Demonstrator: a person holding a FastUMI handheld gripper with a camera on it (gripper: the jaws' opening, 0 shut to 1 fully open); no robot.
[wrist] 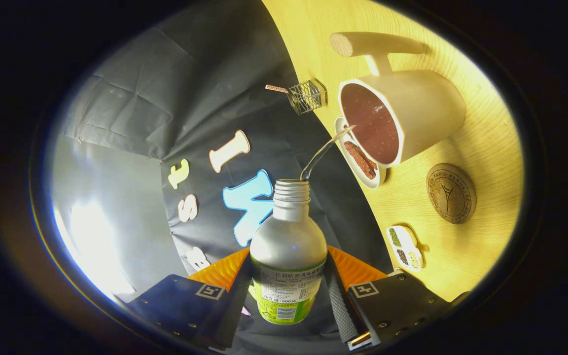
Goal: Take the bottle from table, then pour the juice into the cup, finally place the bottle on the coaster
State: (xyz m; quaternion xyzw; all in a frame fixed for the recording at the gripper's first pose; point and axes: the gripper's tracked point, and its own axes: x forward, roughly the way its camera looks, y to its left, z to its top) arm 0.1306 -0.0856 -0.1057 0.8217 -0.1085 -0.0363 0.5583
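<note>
The bottle (288,256) sat between the gripper's (288,296) two fingers, which pressed on it from both sides. Beyond its mouth stood the cup (412,118) on the table (461,256), a plate (358,158) just beside the cup, the coaster (450,193) nearby.

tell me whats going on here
A person's handheld gripper has its fingers pressed on either side of a bottle and has tipped it over. A thin stream runs from the bottle's open mouth into the white cup on the wooden table, so the pour is under way. The round coaster sits bare beside the cup, waiting for the bottle. A small plate lies next to the cup.
</note>
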